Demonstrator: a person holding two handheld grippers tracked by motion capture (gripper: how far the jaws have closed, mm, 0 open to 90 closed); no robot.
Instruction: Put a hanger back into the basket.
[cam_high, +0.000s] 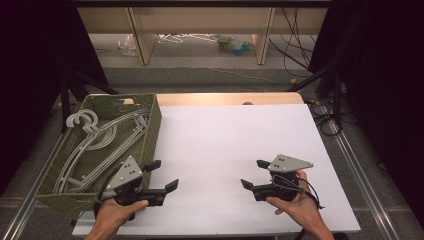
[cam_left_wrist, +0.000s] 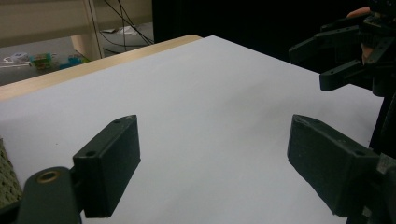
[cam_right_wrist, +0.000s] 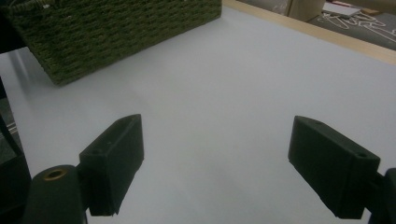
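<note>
My left gripper (cam_high: 162, 175) is held at the table's near left, beside the green woven basket (cam_high: 150, 132), jaws wide open and empty over the white tabletop (cam_high: 225, 145). My right gripper (cam_high: 255, 175) is held at the near right, also open and empty. Grey plastic hangers (cam_high: 100, 145) lie piled inside the basket. In the left gripper view my left gripper (cam_left_wrist: 215, 163) frames bare white table, with the right gripper (cam_left_wrist: 345, 60) at the upper right. In the right gripper view my right gripper (cam_right_wrist: 217, 165) is over the table, with the basket (cam_right_wrist: 116, 32) ahead at upper left.
The basket overhangs the table's left side. A wooden strip (cam_high: 225, 98) runs along the far edge. Beyond it are wooden shelf legs, cables and small items on the floor (cam_high: 200, 65). Dark curtains flank both sides.
</note>
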